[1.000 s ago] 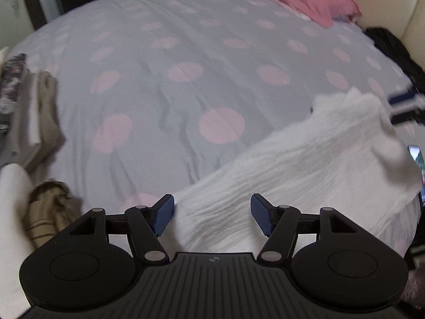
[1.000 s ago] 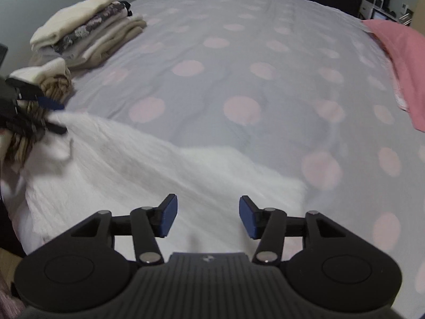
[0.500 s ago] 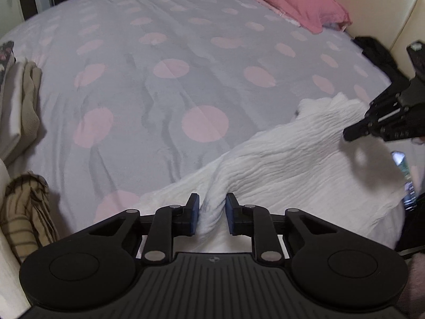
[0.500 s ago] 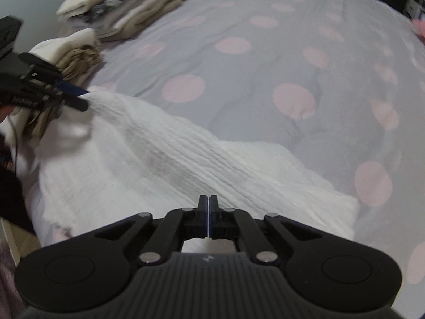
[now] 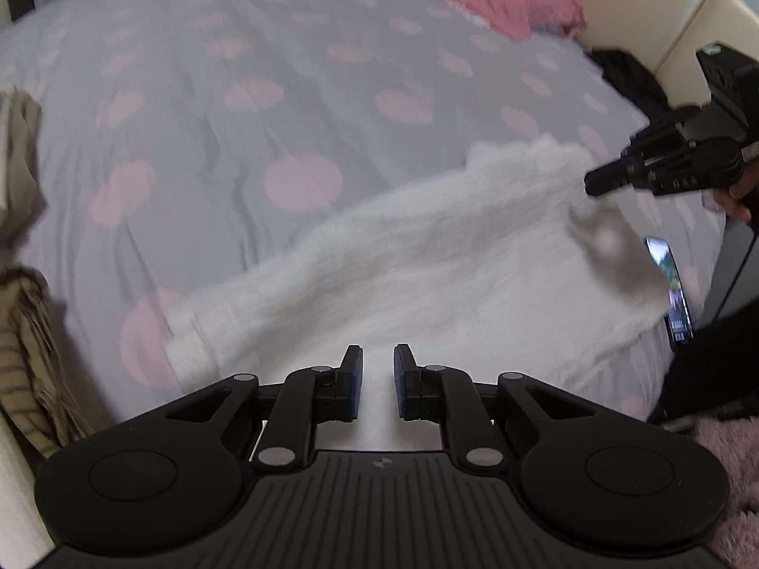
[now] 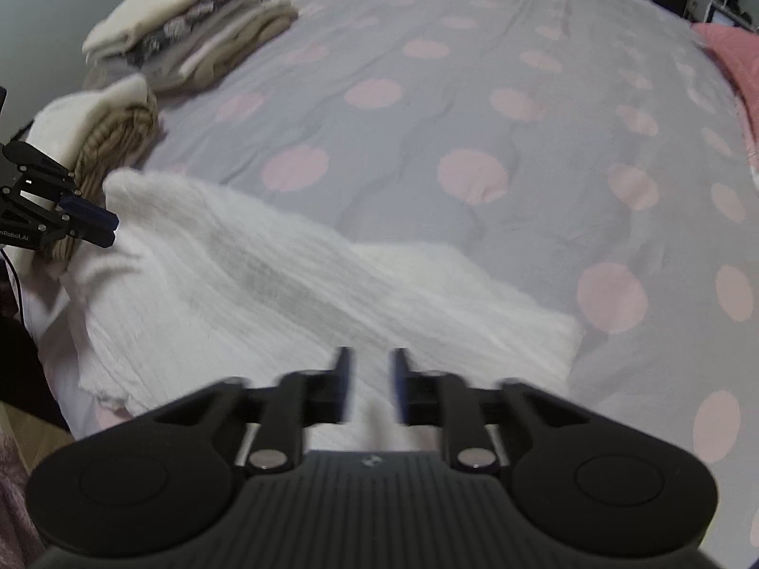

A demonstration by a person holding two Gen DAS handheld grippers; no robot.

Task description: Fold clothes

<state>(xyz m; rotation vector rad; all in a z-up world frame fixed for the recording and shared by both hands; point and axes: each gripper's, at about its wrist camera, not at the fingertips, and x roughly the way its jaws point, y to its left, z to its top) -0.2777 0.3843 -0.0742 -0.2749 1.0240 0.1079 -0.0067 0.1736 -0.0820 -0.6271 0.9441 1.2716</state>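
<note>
Both tongs reopened slightly, left tongs (image 5: 378,381) and right tongs (image 6: 370,386) angled down over white garment (image 6: 284,284), gripping nothing.

Clothes stacks (image 6: 189,23) apparently flanking open bedspread (image 6: 427,142)

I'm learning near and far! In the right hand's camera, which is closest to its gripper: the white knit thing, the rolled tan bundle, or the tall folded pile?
1. White knit garment, right under the right gripper.
2. Tan bundle, left.
3. Folded pile, far upper left.
</note>
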